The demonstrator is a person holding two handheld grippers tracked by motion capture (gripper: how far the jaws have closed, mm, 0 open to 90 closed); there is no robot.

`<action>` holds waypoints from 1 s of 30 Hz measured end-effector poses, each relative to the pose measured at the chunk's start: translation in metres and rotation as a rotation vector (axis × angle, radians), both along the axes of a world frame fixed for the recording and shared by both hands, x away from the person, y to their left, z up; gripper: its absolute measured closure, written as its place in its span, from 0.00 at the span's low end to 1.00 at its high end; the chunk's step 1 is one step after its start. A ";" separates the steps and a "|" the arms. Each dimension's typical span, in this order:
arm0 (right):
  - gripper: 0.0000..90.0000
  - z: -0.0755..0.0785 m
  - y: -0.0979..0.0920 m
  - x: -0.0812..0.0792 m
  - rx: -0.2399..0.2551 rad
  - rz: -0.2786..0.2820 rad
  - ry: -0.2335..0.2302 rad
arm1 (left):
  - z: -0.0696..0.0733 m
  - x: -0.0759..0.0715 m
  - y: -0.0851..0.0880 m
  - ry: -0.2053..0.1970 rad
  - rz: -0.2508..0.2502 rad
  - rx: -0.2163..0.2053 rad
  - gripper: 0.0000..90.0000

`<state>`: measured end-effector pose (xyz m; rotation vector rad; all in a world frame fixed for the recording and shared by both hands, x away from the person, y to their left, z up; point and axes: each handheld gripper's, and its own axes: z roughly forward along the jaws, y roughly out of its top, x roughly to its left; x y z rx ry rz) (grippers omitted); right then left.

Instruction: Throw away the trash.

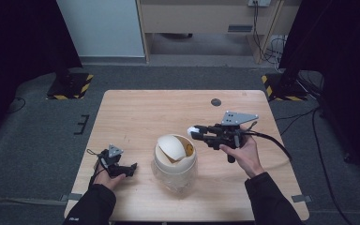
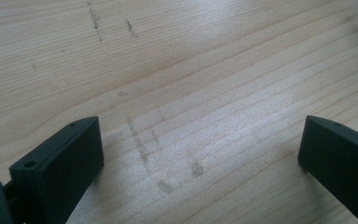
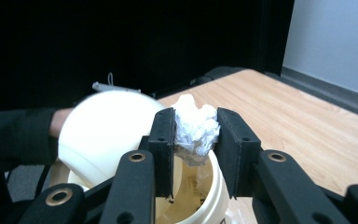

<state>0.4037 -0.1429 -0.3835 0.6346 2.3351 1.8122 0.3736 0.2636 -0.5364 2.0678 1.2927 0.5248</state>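
Holding a crumpled paper ball [image 3: 196,127] pinched between its fingers [image 3: 163,140], the right gripper [image 1: 198,133] sits just beside the bin's [image 1: 174,174] open mouth, on the bin's right in the high view. The ball is level with the rim, slightly above, not yet over the hole; the tilted swing lid [image 1: 171,147] covers the far left half. Probably needs a short shift left, then release. Left gripper [image 1: 130,168] rests on the table [image 1: 136,112], fingers [image 2: 65,158] spread wide, nothing between, farther from the ball.
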 end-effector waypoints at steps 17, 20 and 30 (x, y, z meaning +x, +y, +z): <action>0.76 -0.023 0.018 -0.001 -0.116 0.056 0.043 | 0.000 0.000 0.000 0.000 0.000 0.000 0.00; 0.75 -0.025 0.020 -0.001 -0.135 0.059 0.046 | 0.000 0.000 0.000 0.000 0.000 0.000 0.00; 0.69 -0.032 0.024 0.000 -0.179 0.072 0.057 | 0.000 0.000 0.000 0.000 0.000 0.000 0.00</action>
